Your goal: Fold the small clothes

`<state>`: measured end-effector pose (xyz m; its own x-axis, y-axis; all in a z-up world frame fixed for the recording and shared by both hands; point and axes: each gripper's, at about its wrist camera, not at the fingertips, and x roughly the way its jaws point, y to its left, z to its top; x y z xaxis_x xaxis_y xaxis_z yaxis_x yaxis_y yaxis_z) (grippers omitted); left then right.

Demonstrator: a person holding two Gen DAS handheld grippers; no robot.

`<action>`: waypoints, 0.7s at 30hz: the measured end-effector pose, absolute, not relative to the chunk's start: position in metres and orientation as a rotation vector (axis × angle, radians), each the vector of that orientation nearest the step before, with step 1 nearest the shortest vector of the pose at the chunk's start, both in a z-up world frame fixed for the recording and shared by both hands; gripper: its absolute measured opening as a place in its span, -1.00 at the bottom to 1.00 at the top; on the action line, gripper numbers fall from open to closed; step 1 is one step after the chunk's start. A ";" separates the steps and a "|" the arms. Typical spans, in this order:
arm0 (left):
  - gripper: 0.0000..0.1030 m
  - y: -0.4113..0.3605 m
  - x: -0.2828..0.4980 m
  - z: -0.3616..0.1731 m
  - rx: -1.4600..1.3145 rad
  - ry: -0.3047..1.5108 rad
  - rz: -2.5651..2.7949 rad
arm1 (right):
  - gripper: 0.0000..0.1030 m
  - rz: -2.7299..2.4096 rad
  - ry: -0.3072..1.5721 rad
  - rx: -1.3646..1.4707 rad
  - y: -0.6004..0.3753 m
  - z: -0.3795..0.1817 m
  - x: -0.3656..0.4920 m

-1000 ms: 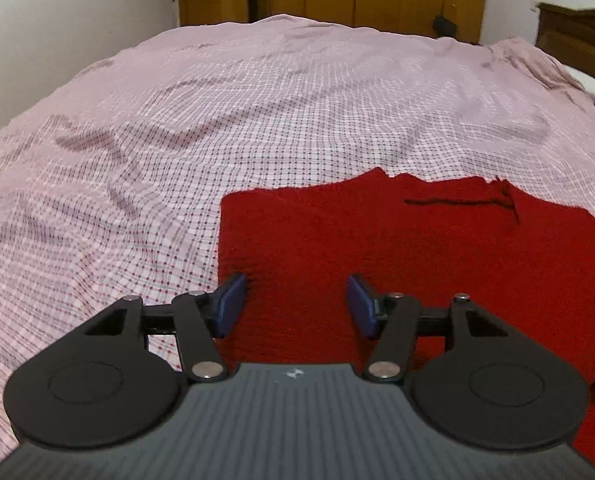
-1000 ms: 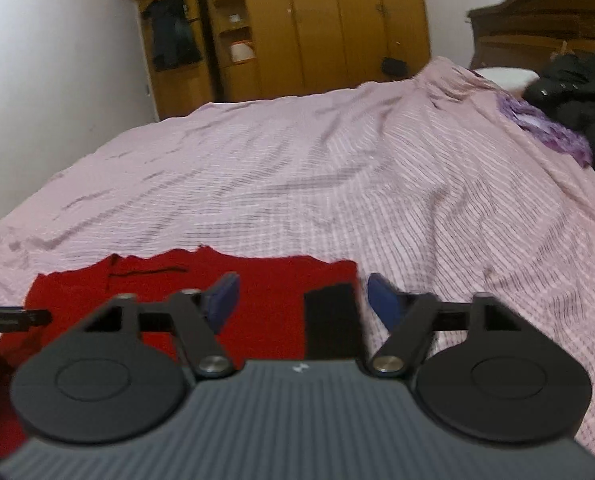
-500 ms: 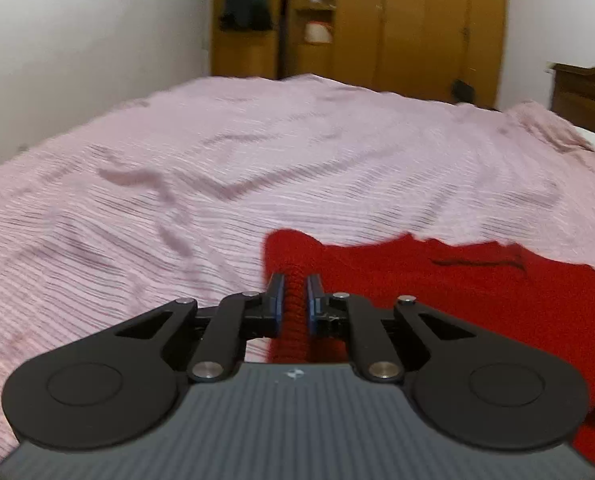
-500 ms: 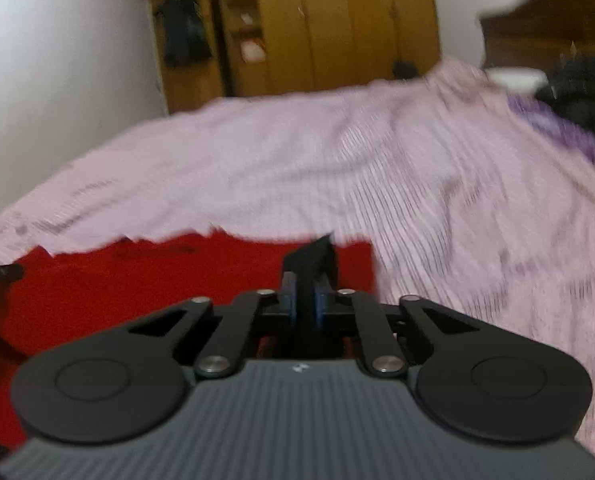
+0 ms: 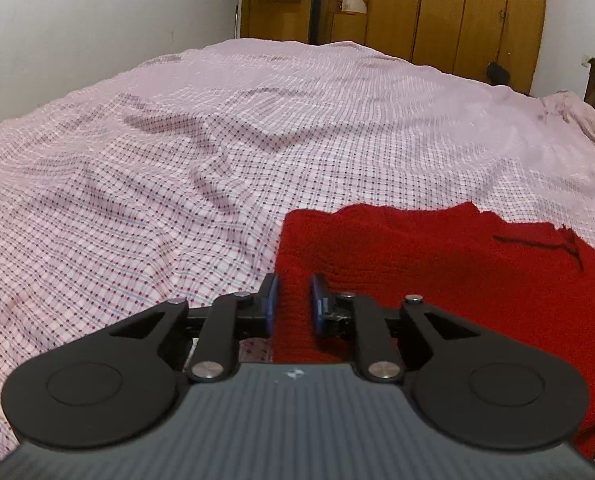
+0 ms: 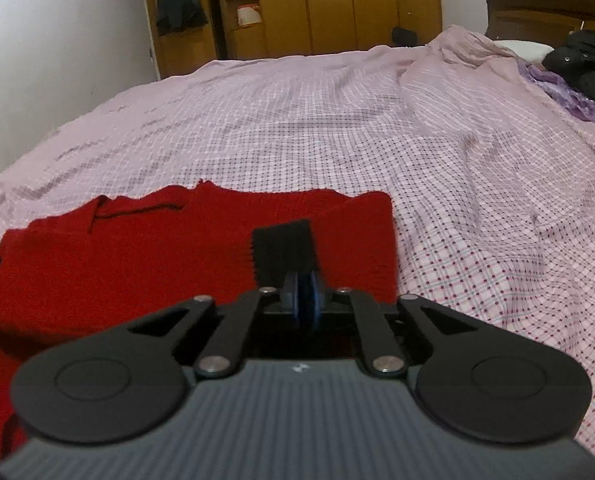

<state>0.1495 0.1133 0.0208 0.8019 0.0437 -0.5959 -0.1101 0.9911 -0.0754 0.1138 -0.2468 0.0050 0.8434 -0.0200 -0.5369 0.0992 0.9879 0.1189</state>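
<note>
Between the pads of the left claw (image 5: 295, 300), the left edge of the red knitted garment (image 5: 437, 280) is being held as a thick upright fold. The jaws are being eased open, with both pads looking pressed to the wool. The rest of the garment is lying ahead of and to the right of this claw, on the checked bedsheet (image 5: 177, 160), which is being left bare to the claw's left. The fold is judged to be in the carrying stage, so this edge is best being kept pinched until it is lying square on the far part. If the pads are parted early, the heavy knit is likely to be dropped short.

At the right claw (image 6: 302, 300), the jaws are being kept fully closed, and a black strip (image 6: 283, 252) of the garment is being pinched and is standing up just ahead of the pads. The red cloth is spreading ahead and to the left of this claw. Both corners are best being moved at one height and pace, so that the fold line is being kept straight.

No brand, label or writing is being shown legibly. A small pale mark (image 5: 293, 374) on the claw body is too small to be read.
</note>
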 end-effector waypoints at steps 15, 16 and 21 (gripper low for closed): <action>-0.07 0.101 0.138 0.070 -0.064 0.581 0.011 | 0.23 0.029 0.456 0.317 -0.273 0.048 0.096; -0.07 0.098 0.141 0.069 -0.062 0.583 0.004 | 0.23 0.036 0.459 0.310 -0.272 0.048 0.100; -0.07 0.087 0.148 0.055 -0.068 0.602 -0.031 | 0.20 0.017 0.572 0.274 -0.268 0.025 0.135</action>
<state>0.1485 0.0866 0.0553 0.8238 -0.0493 -0.5648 0.0095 0.9973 -0.0732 0.1349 -0.2677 0.0252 0.8415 0.0915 -0.5325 0.0602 0.9635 0.2607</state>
